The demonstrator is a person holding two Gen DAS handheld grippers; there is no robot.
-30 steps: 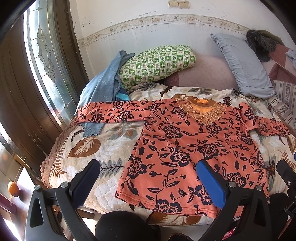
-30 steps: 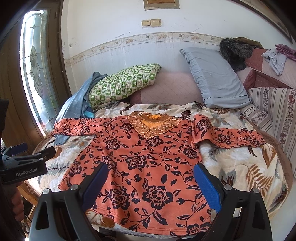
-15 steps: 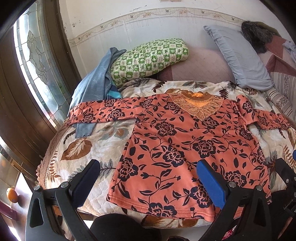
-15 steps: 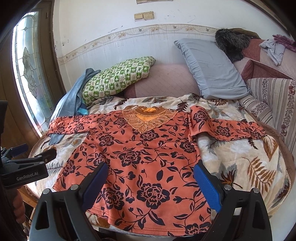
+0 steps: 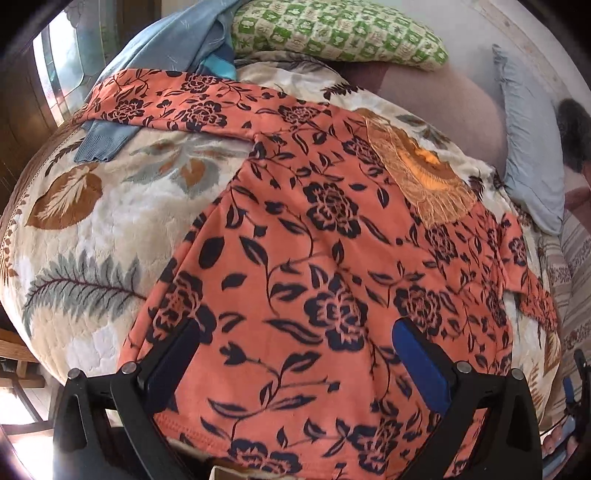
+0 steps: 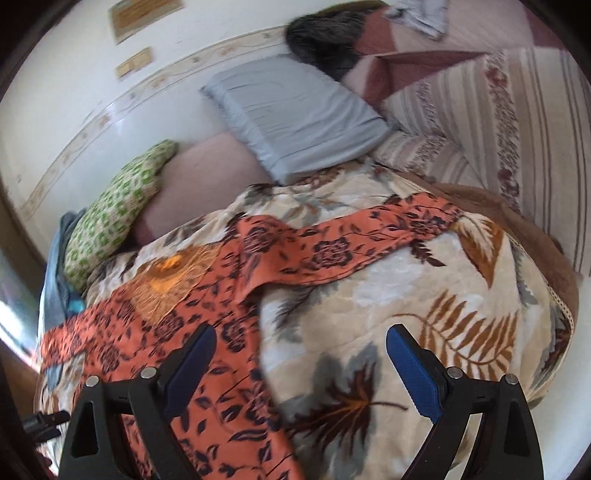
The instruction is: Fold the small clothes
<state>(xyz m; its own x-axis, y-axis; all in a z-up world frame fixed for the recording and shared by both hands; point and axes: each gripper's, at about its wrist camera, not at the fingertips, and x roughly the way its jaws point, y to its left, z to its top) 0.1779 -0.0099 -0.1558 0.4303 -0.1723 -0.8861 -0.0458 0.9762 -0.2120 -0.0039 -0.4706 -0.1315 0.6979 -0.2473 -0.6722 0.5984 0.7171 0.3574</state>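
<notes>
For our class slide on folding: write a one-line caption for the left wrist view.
Open left gripper poised over the hem of an orange floral blouse spread flat on a leaf-print blanket.

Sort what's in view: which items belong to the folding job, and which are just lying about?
Job: orange top, left claw, right claw, both open.

Lying about: green pillow, grey pillow, blue garment, leaf blanket.
</notes>
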